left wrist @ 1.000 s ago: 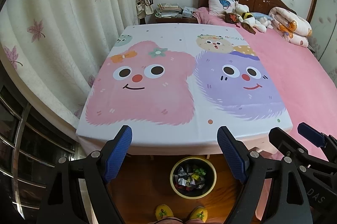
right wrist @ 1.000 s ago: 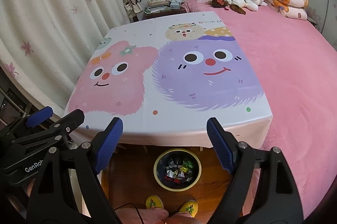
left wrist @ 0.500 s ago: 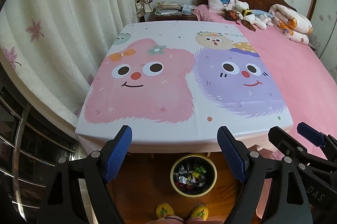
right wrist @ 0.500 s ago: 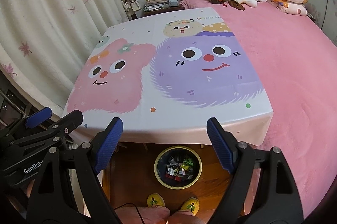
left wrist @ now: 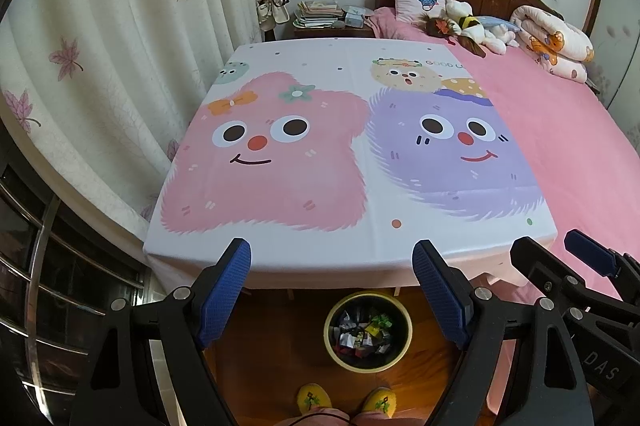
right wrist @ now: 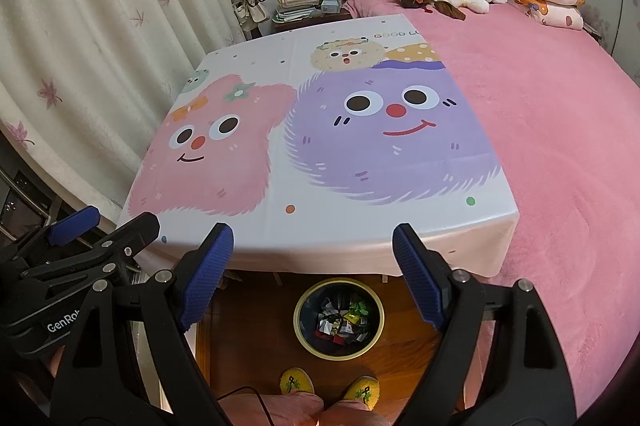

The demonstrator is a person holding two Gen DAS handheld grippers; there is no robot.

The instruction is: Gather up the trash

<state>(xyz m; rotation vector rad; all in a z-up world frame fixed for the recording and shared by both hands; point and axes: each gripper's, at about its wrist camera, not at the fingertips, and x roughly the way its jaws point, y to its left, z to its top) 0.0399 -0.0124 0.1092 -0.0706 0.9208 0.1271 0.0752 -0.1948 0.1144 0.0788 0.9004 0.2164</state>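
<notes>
Both tongs, left gripper (left wrist: 332, 292) & right gripper (right wrist: 312, 276), are hanging apart, empty, w/ crumpled wrappers (left wrist: 366, 332) sitting in bin (left wrist: 335, 346) on floor below table edge, prob light, crinkly, needing an edge pinch.

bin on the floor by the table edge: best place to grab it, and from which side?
Grip the yellow rim of the bin, one finger inside and one outside, coming straight down from above. It stands upright with an open top, and the body looks too wide for the left gripper. The near rim looks safest, since the tablecloth overhangs the far side.
</notes>
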